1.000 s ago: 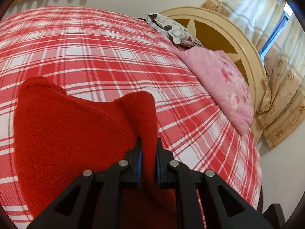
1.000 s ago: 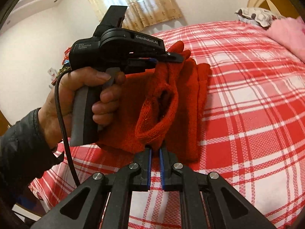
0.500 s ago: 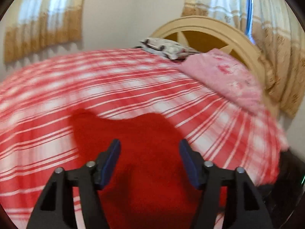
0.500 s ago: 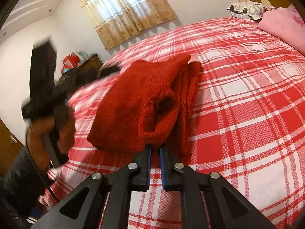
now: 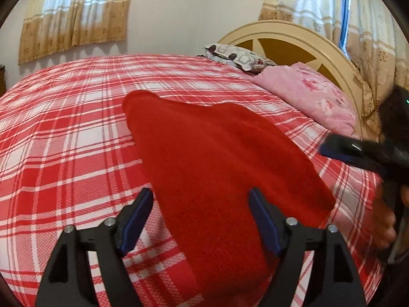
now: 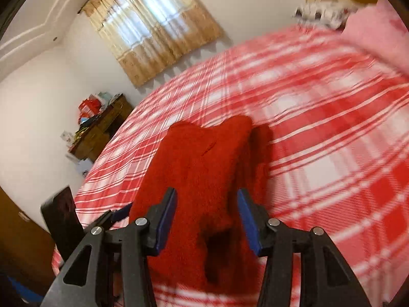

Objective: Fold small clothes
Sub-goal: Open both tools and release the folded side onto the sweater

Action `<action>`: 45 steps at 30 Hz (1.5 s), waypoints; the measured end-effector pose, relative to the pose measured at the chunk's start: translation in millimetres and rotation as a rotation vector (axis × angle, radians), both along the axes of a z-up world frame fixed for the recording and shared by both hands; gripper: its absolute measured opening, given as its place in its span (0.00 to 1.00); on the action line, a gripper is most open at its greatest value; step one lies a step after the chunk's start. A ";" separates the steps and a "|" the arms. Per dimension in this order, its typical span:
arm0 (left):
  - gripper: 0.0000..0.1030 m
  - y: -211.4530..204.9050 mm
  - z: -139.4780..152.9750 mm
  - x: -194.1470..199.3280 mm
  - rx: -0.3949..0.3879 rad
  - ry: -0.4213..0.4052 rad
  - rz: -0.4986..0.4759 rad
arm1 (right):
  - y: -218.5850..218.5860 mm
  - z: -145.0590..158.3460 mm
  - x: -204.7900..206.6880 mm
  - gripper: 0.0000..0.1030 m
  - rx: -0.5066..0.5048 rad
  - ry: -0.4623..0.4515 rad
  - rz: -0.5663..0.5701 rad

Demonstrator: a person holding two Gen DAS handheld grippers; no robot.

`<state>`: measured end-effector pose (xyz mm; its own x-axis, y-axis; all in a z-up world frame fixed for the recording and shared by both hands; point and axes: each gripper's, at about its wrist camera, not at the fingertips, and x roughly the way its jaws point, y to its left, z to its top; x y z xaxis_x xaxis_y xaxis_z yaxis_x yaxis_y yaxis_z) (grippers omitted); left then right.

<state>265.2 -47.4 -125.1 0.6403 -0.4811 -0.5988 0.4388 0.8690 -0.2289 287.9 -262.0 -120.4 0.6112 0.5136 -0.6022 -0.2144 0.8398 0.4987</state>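
Note:
A red knitted garment (image 5: 217, 168) lies folded on the red-and-white plaid bedspread (image 5: 64, 133). My left gripper (image 5: 202, 217) hovers over its near end, jaws opening wide, pads clear of the cloth. In the right wrist view the same red garment (image 6: 204, 163) lies below my right gripper (image 6: 207, 217), whose jaws are opening with the knit between them but not pinched. The right gripper (image 5: 358, 153) also shows at the right edge of the left wrist view, held by a hand (image 5: 383, 220). The left gripper (image 6: 112, 215) appears low left in the right wrist view.
A pink blanket (image 5: 306, 97) and a patterned pillow (image 5: 237, 56) lie by the cream headboard (image 5: 294, 35). A wooden dresser (image 6: 99, 133) with clutter stands beyond the bed's far side. Curtained windows hang on the walls.
Both grippers let go of the red garment and opened. The garment dropped flat onto the bed. The left gripper swung back and to the side; the right one lifted slightly.

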 end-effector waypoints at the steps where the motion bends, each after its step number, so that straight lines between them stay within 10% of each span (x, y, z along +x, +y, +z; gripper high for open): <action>1: 0.92 0.0 -0.8 -1.0 -0.003 0.001 -0.003 | 1.0 -3.8 8.2 0.47 0.004 0.029 0.008; 3: 0.94 2.2 -2.4 -0.2 -0.016 0.006 0.000 | 10.9 -10.0 15.6 0.10 -0.038 0.065 0.025; 8: 0.95 13.6 -8.0 3.7 -0.069 0.050 0.020 | -2.6 -0.7 5.8 0.09 -0.121 0.019 -0.040; 15: 1.00 5.6 -20.9 13.1 -0.038 0.147 0.018 | -9.3 -18.1 15.6 0.13 -0.154 0.101 -0.012; 18: 1.00 0.1 -22.2 11.6 -0.002 0.153 0.030 | -9.2 -4.7 20.4 0.44 -0.192 0.069 -0.046; 23: 1.00 -3.5 -23.4 10.5 0.018 0.153 0.019 | -4.8 20.5 38.1 0.45 -0.214 -0.010 -0.088; 30: 1.00 4.1 -24.0 10.3 -0.017 0.162 0.014 | 61.0 6.2 38.0 0.45 -0.283 0.036 0.167; 45: 1.00 -2.0 -26.9 10.4 0.043 0.164 0.038 | 53.9 9.0 50.1 0.43 -0.369 0.004 0.111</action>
